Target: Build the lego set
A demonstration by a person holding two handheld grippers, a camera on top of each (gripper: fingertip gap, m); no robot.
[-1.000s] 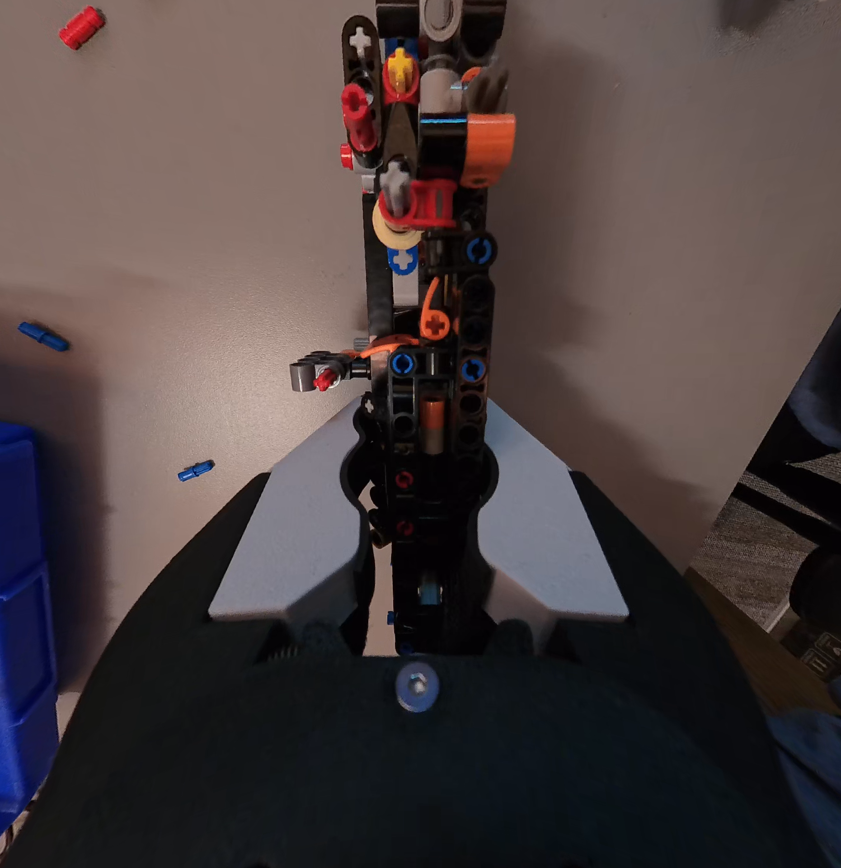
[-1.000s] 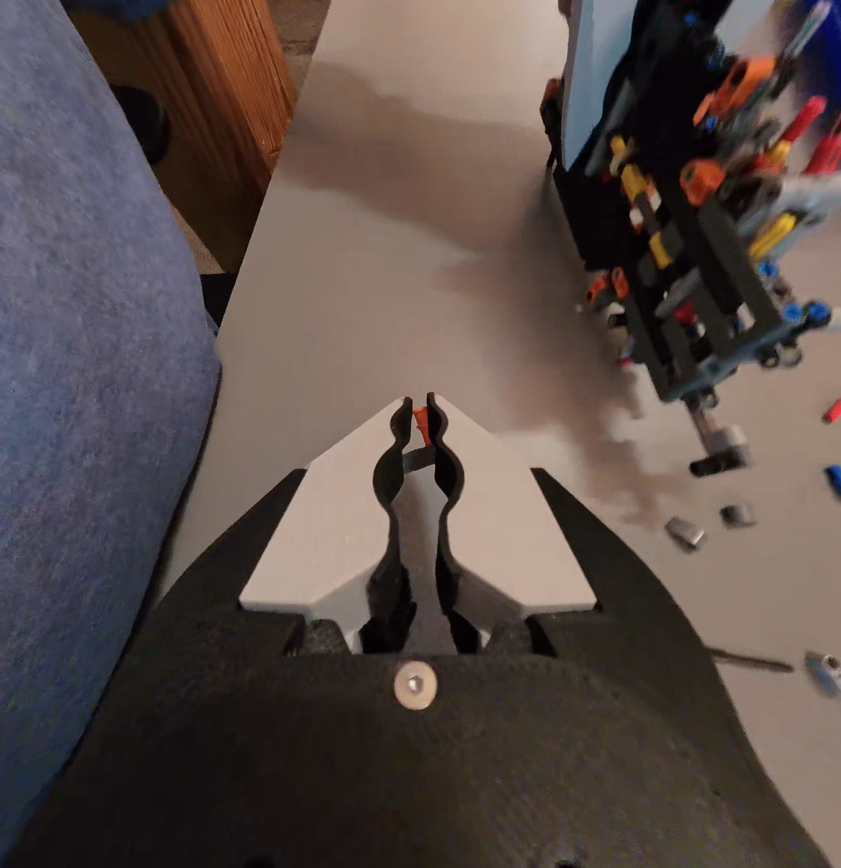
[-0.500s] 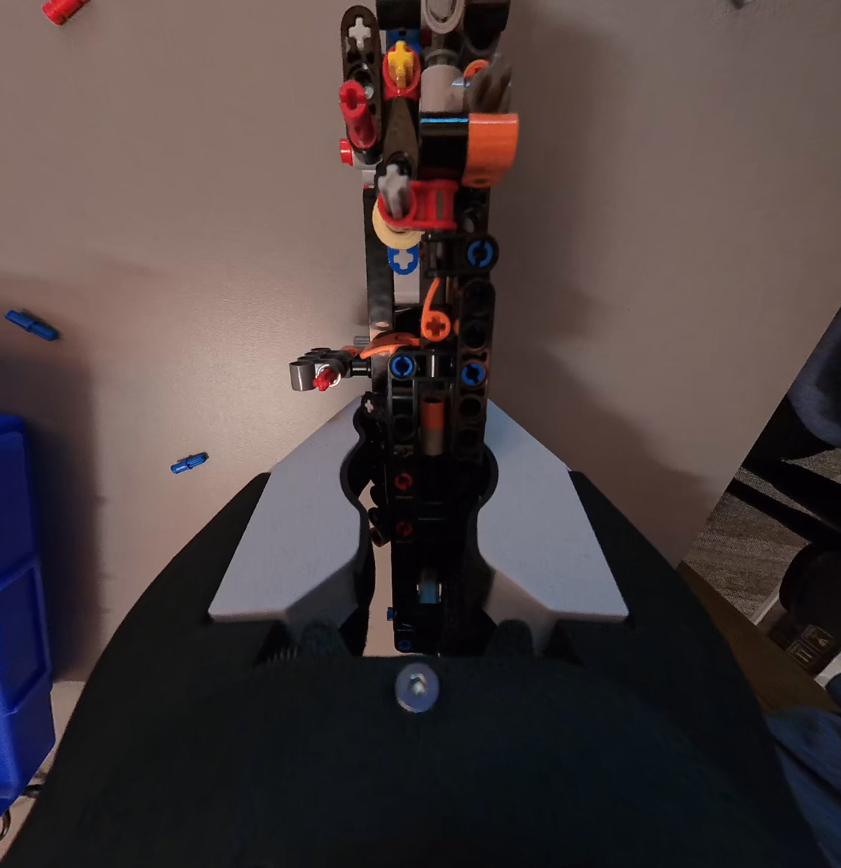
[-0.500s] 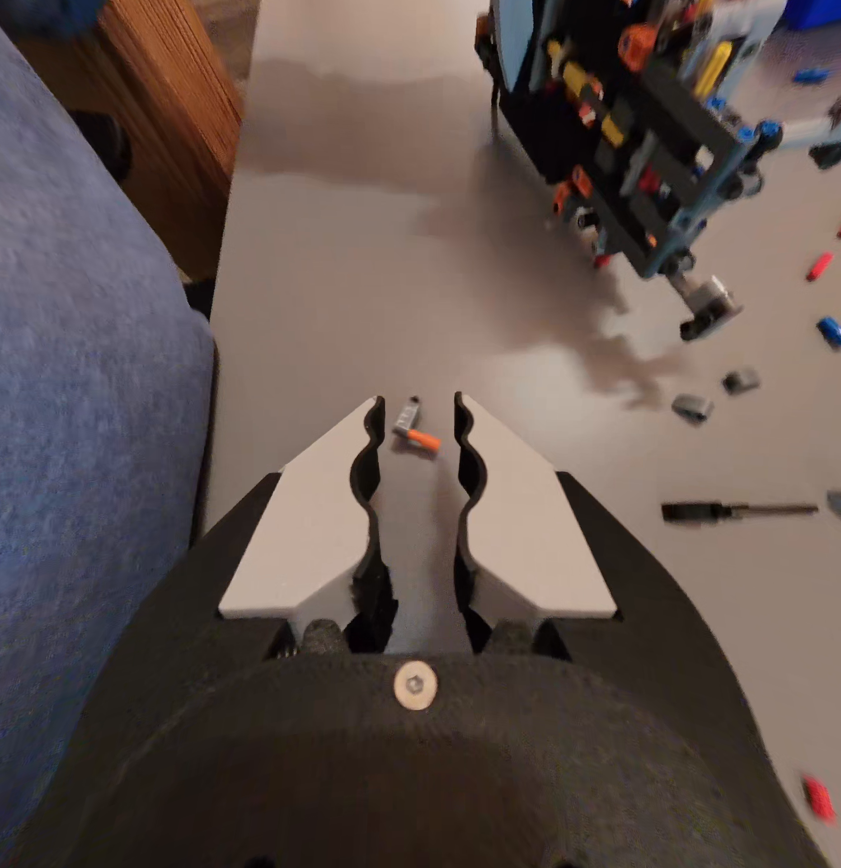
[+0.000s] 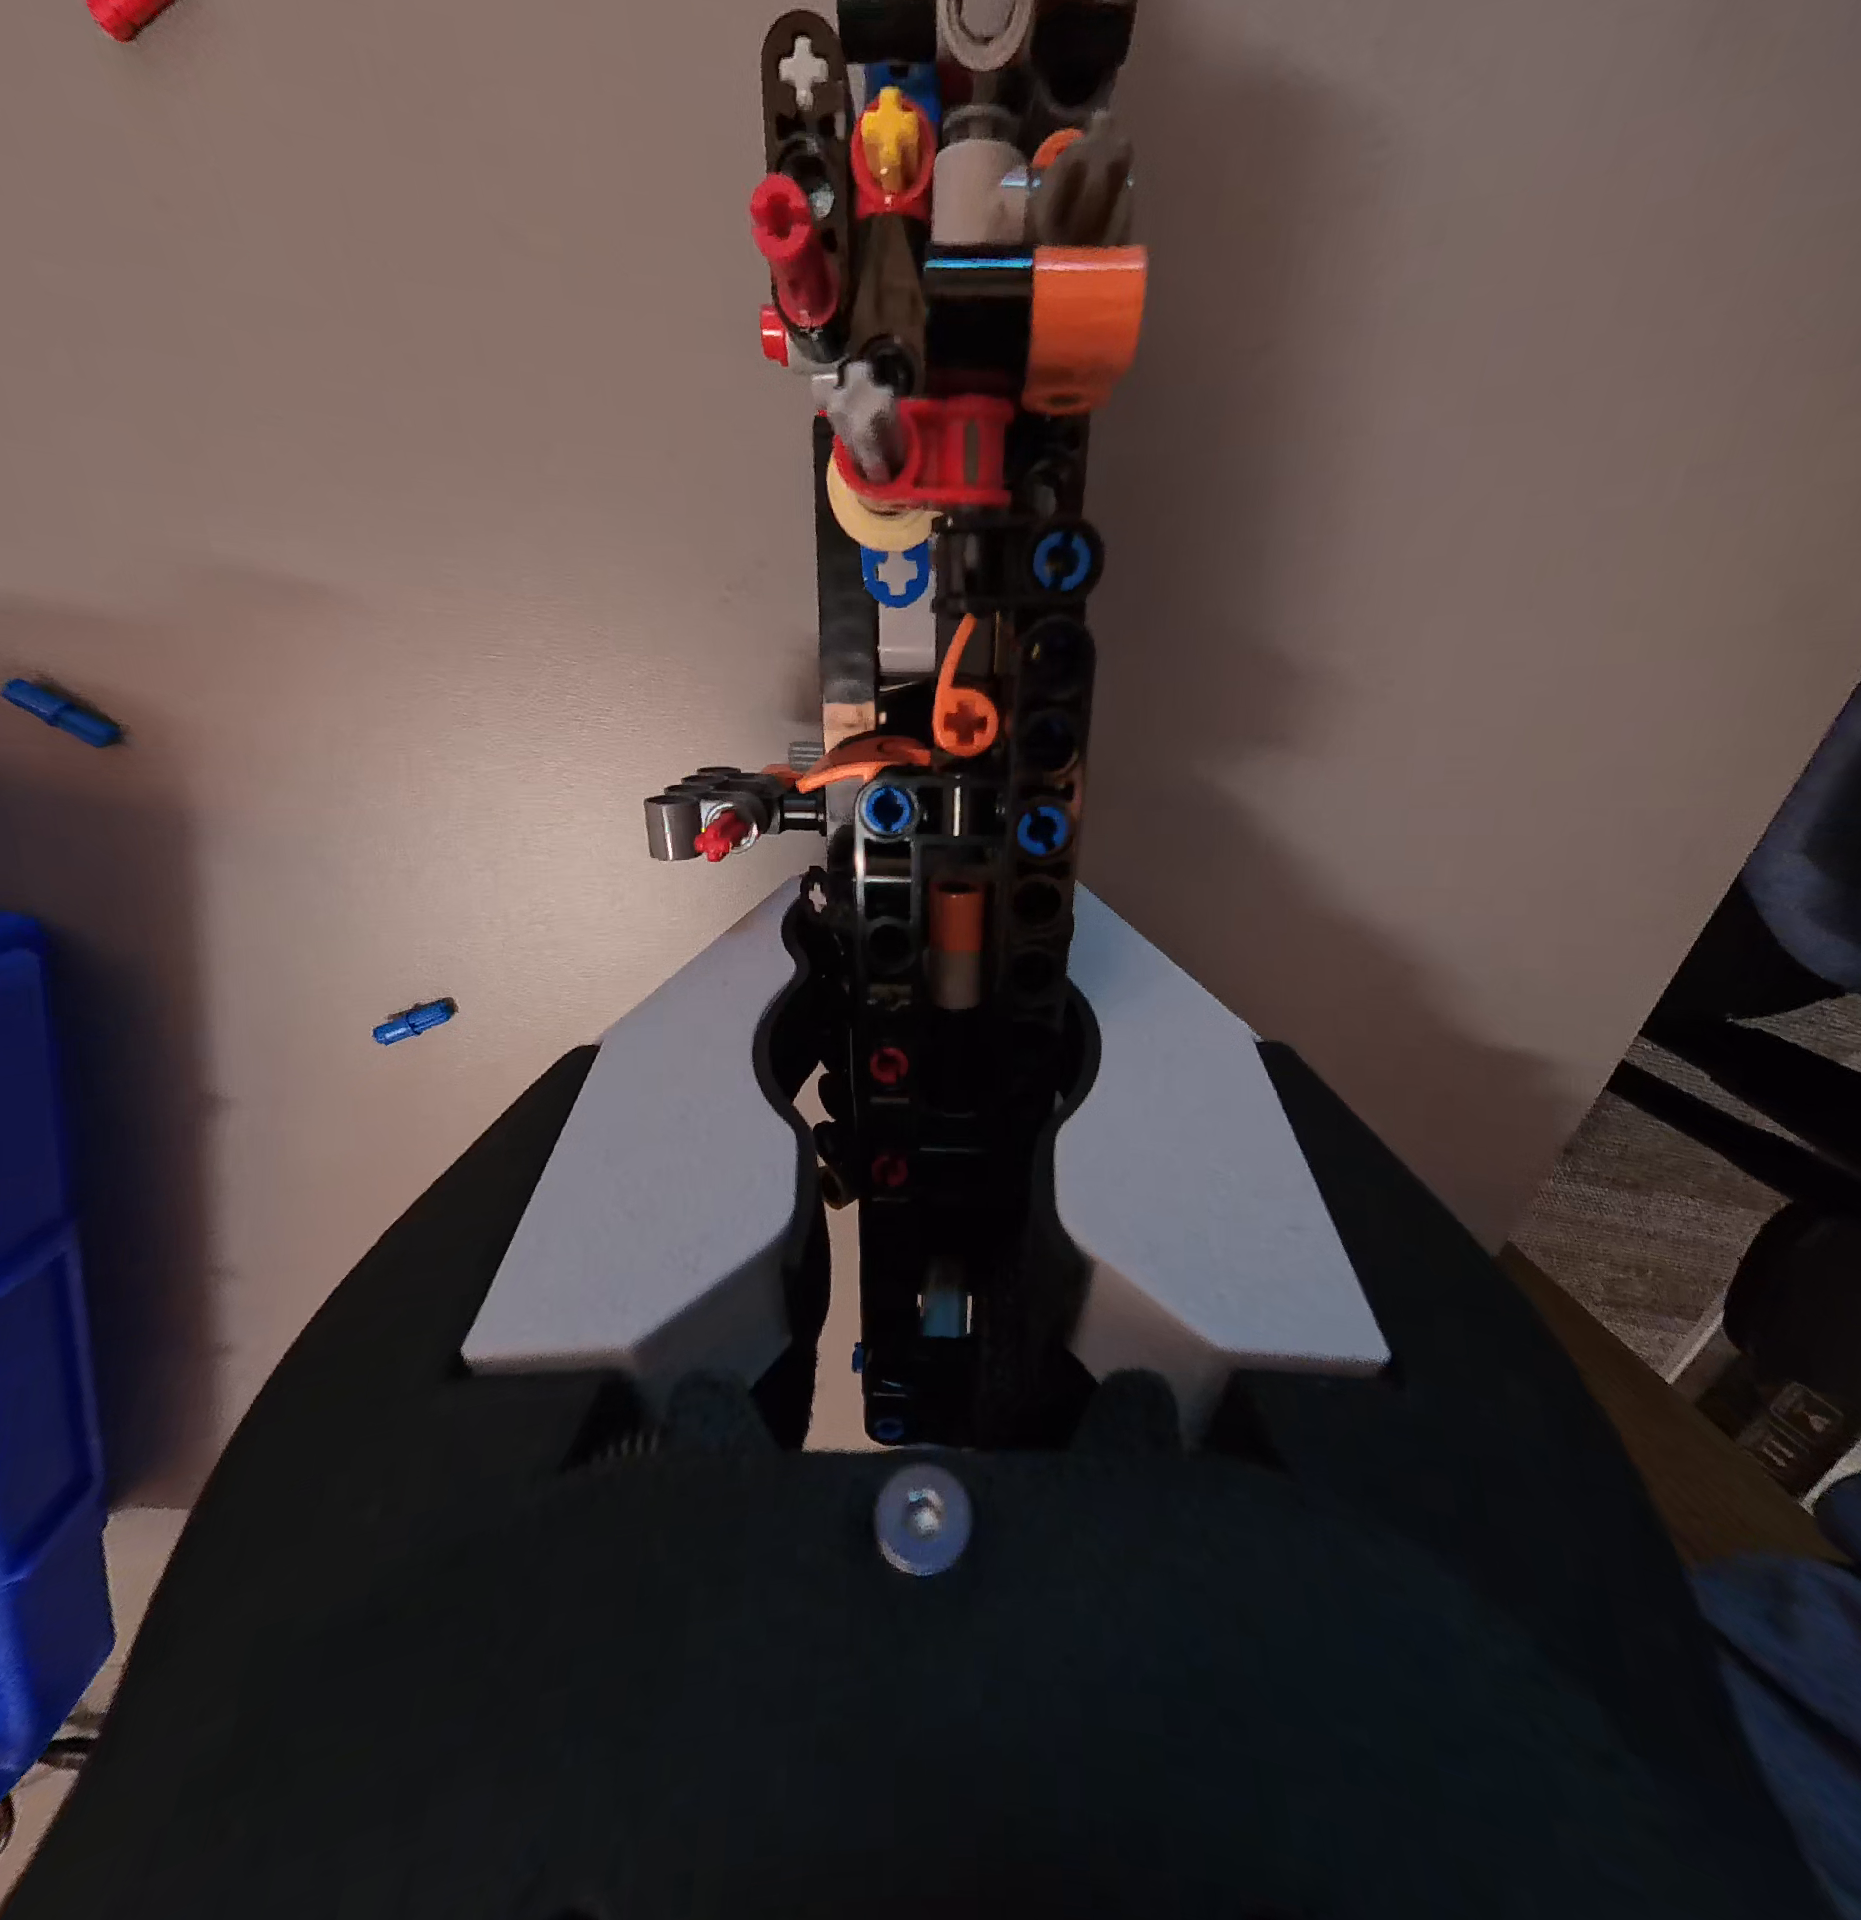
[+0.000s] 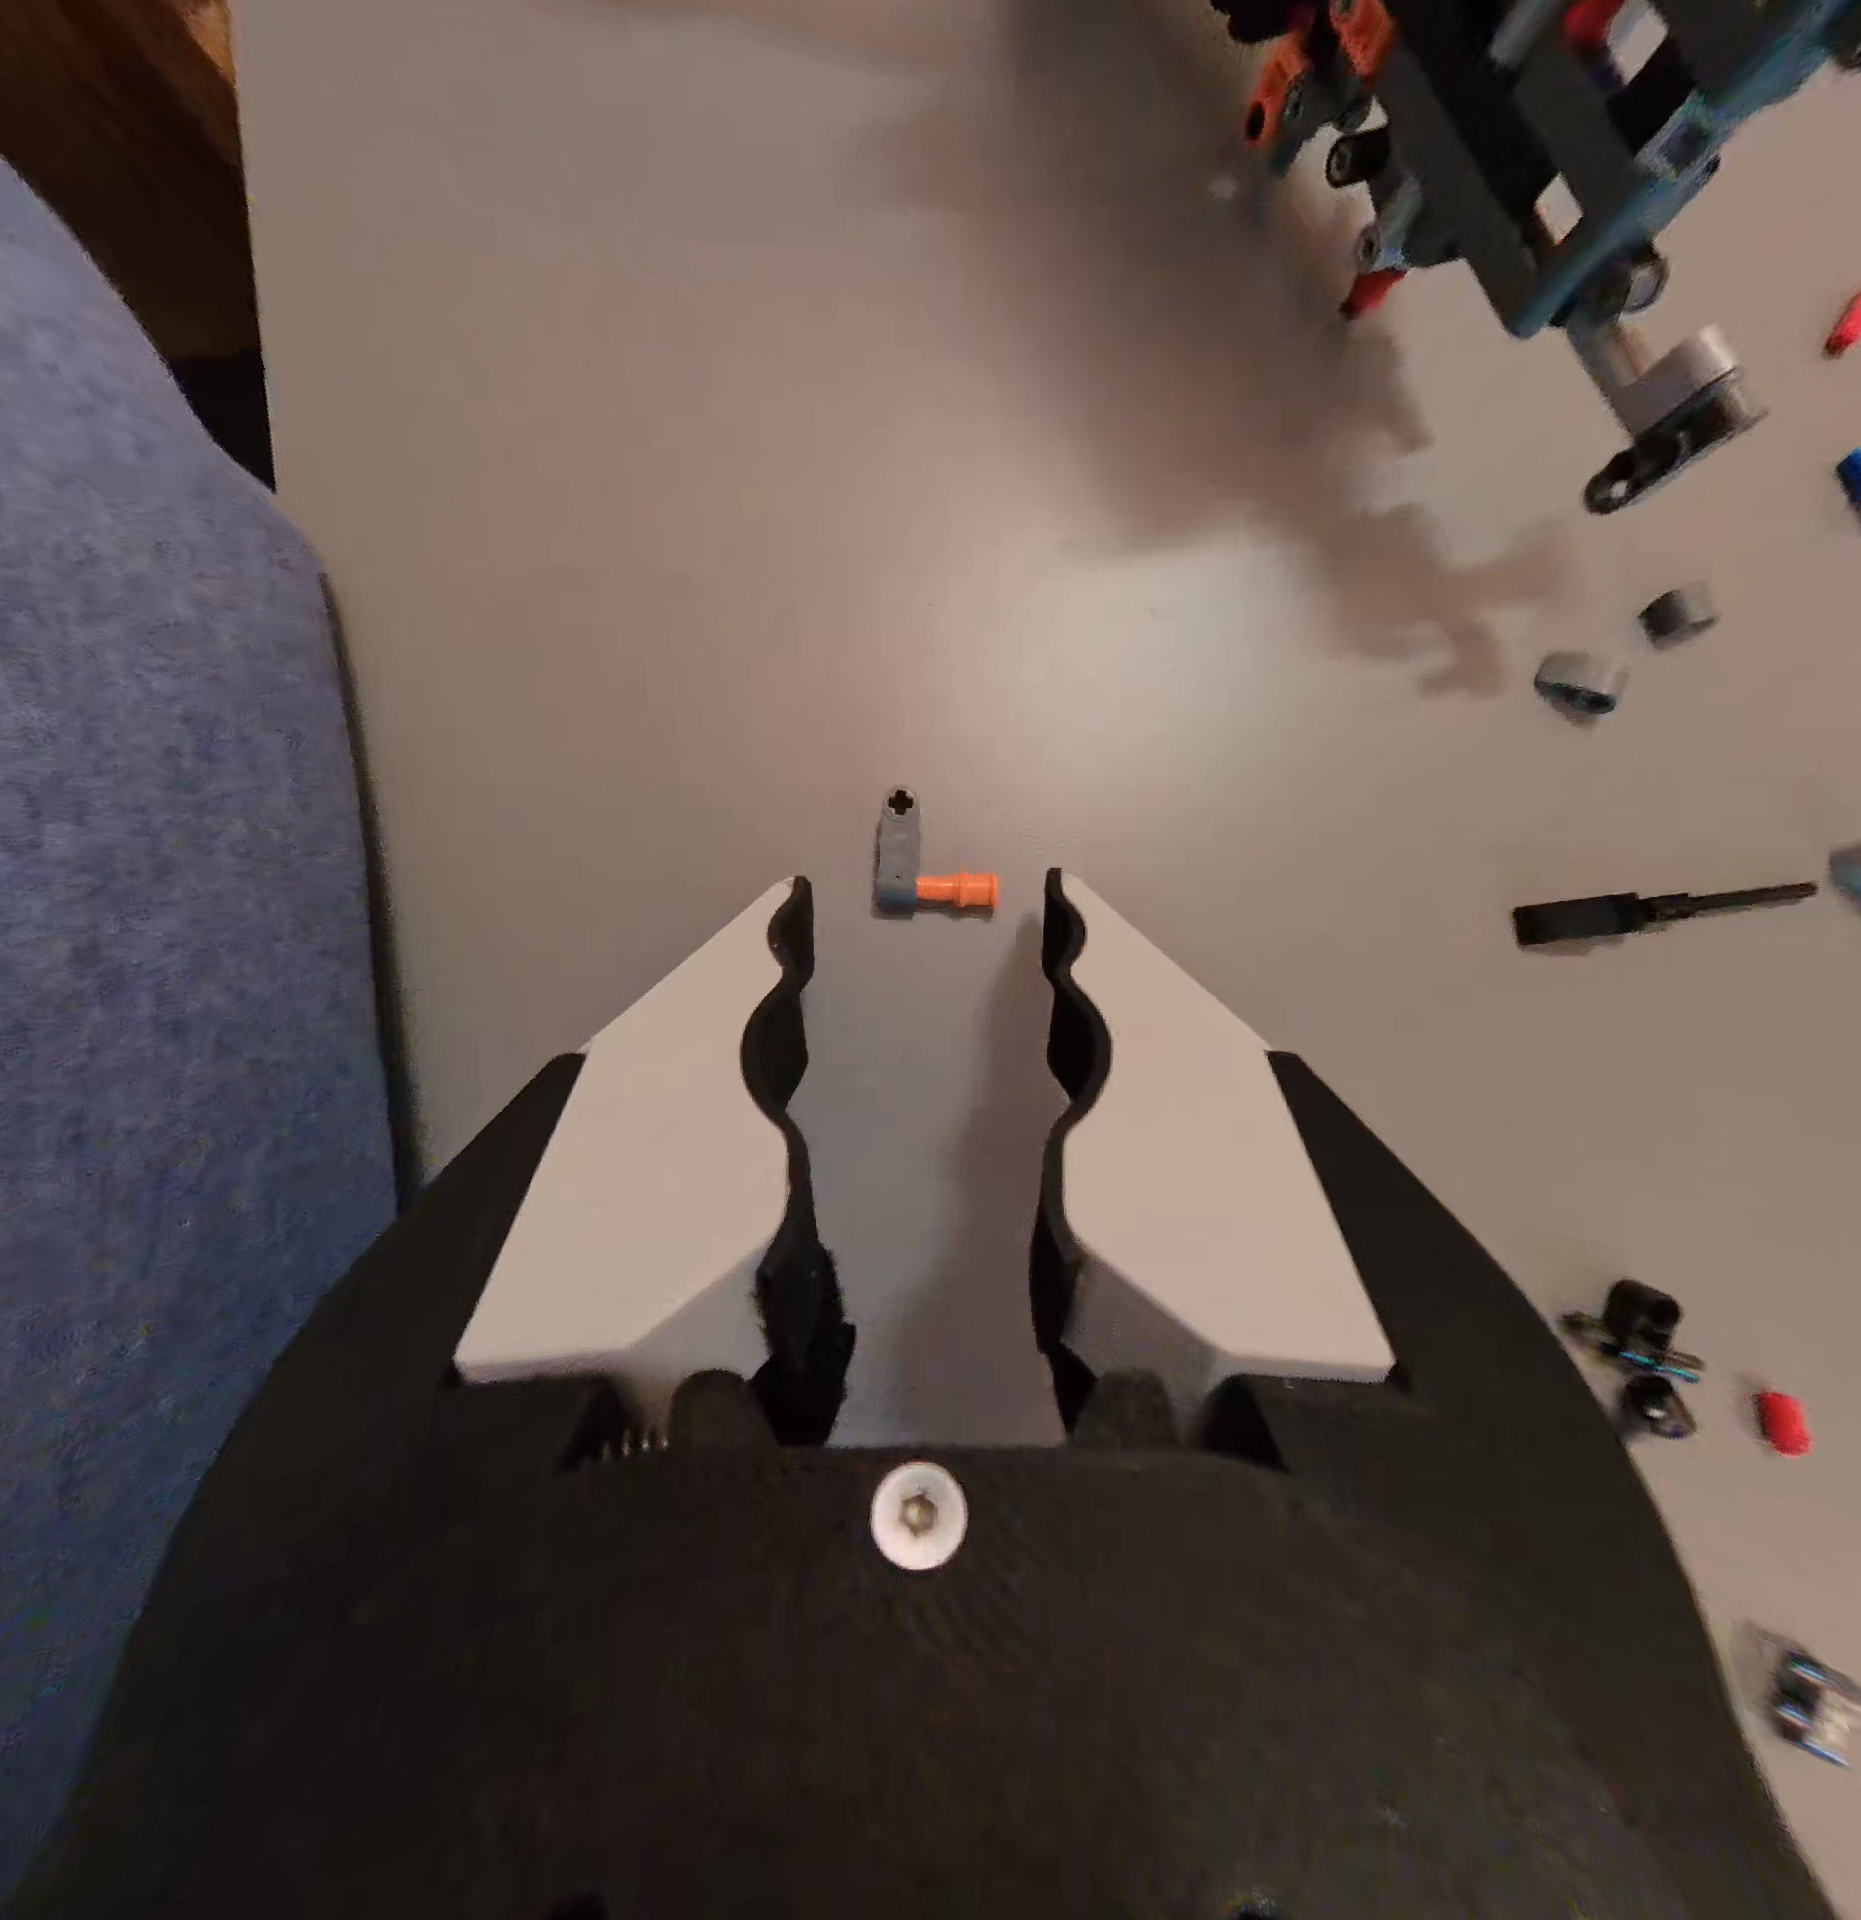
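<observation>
Right wrist view: we see the small grey-and-orange piece (image 6: 931,871) lying flat on the tabletop (image 6: 645,468), just beyond the fingertips of the right claw (image 6: 926,894). The grey arm of the piece points away from the claw; the orange peg sticks out sideways toward the right finger.

We judge the step in hand to be a pickup of this piece, for fitting to the lego model (image 5: 957,644).

1. Bring the right claw forward until the piece sits between the fingertips.
2. Close across the grey arm, not the orange peg. We judge that the round peg could roll or pull out under pressure.
3. Lower the fingertips close to the tabletop first. The piece lies low and could slip under them.

State of the right claw: the fingers stand wide apart and hold nothing. They do not touch the piece.

State of the left claw (image 5: 936,1039): in the left wrist view, its fingers are clamped on the lower end of the lego model. The model extends straight out from this claw, above the tabletop. In the right wrist view the model shows, blurred, well apart from the piece, at the upper right.

Loose parts lie to the right of the piece, among them a black rod (image 6: 1658,914). Keep clear of them.
</observation>
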